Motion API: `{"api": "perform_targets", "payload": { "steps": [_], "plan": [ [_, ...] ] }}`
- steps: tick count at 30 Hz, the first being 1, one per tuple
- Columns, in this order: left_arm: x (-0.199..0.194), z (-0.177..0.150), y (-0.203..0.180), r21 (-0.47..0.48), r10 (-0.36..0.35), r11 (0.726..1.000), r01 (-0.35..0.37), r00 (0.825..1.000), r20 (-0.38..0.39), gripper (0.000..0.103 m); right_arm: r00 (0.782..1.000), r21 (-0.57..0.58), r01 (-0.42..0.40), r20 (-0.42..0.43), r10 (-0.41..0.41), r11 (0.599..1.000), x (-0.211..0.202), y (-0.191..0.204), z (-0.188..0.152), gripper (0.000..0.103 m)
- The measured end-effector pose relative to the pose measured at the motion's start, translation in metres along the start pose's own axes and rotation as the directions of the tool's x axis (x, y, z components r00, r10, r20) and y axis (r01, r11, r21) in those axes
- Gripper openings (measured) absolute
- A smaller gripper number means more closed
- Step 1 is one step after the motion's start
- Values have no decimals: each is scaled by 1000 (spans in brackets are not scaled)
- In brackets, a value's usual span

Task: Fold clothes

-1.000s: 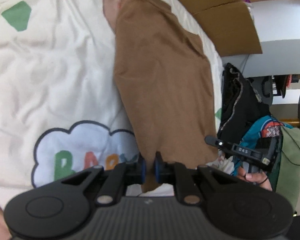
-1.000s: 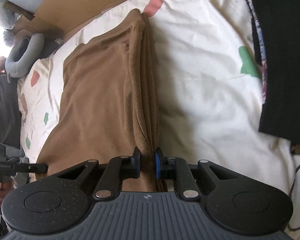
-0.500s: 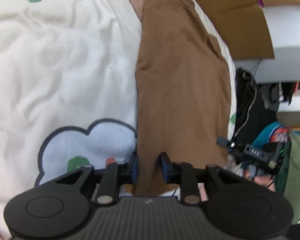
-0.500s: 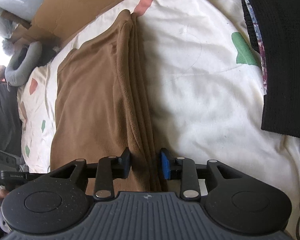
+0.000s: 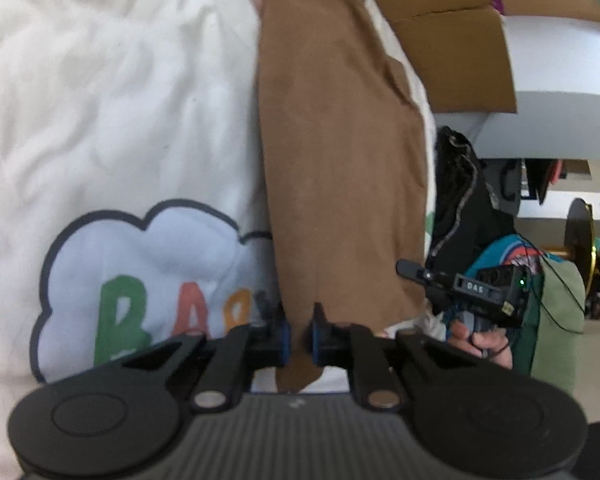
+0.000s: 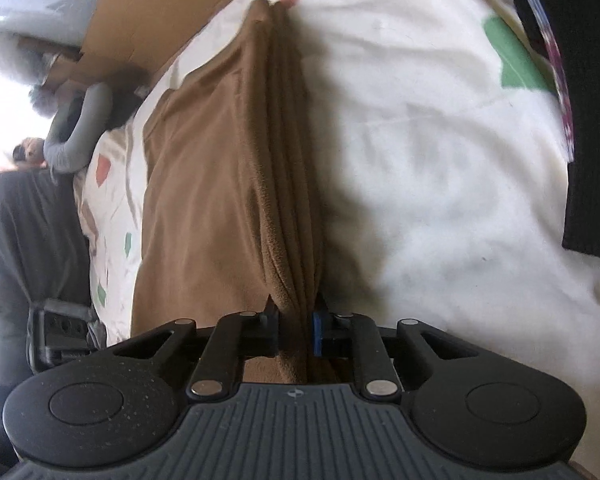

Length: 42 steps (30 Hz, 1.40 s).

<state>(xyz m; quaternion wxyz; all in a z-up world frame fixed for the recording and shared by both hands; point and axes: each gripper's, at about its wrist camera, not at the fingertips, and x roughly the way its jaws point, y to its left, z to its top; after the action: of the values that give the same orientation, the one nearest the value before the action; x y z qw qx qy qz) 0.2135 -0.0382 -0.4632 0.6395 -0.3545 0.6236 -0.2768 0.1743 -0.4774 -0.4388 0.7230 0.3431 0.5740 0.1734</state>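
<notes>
Now | left gripper (image 5: 298,338): jaws just closed, pinching brown fleece garment (image 5: 340,152) near edge | right gripper (image 6: 294,330): jaws just closed, clamping its bunched folds | garment lies lengthwise on cream bedsheet (image 6: 440,168)

Lived-in bedroom at home, cream quilt (image 5: 112,92) with cloud print reading "BAB" (image 5: 148,280), grey neck pillow (image 6: 78,132), flattened cardboard boxes (image 5: 452,40), heap of dark clothes (image 5: 464,204), cluttered shelves beyond
</notes>
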Motion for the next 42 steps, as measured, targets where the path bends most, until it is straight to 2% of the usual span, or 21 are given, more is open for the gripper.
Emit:
{"api": "perform_targets", "payload": {
  "steps": [16,19,21,24,26,28,34,36,38,42],
  "plan": [
    [-17,-35,-2,10,24,1000,-23,994,-104,10,993,-100,35,-113,-47,994,-24,27,-27,13],
    [-15,-32,-4,23,53,998,-50,991,-126,12,989,-134,59,-126,-76,989,-26,33,-28,14],
    [-18,-31,-7,60,98,994,-90,985,-139,19,985,-159,96,-125,-117,983,-26,36,-26,19],
    [-26,-25,-10,88,136,988,-126,983,-125,36,983,-177,127,-106,-148,976,-32,35,-23,29],
    [-32,-19,-9,94,156,985,-147,982,-105,49,984,-174,133,-91,-151,976,-37,33,-20,39],
    [-39,-12,-6,89,171,982,-164,982,-76,51,987,-163,135,-67,-147,977,-41,31,-16,44],
    [-43,15,-15,91,177,980,-177,984,8,56,988,-164,150,1,-152,975,-46,33,-1,45],
    [-42,22,-17,91,176,980,-179,984,32,57,988,-165,157,21,-155,974,-44,35,5,50],
    [-40,29,-19,91,176,979,-181,983,55,57,986,-167,164,41,-159,972,-42,37,11,62],
    [-45,42,-17,86,186,977,-196,976,112,64,986,-181,162,67,-152,970,-33,41,26,63]
  ]
}}
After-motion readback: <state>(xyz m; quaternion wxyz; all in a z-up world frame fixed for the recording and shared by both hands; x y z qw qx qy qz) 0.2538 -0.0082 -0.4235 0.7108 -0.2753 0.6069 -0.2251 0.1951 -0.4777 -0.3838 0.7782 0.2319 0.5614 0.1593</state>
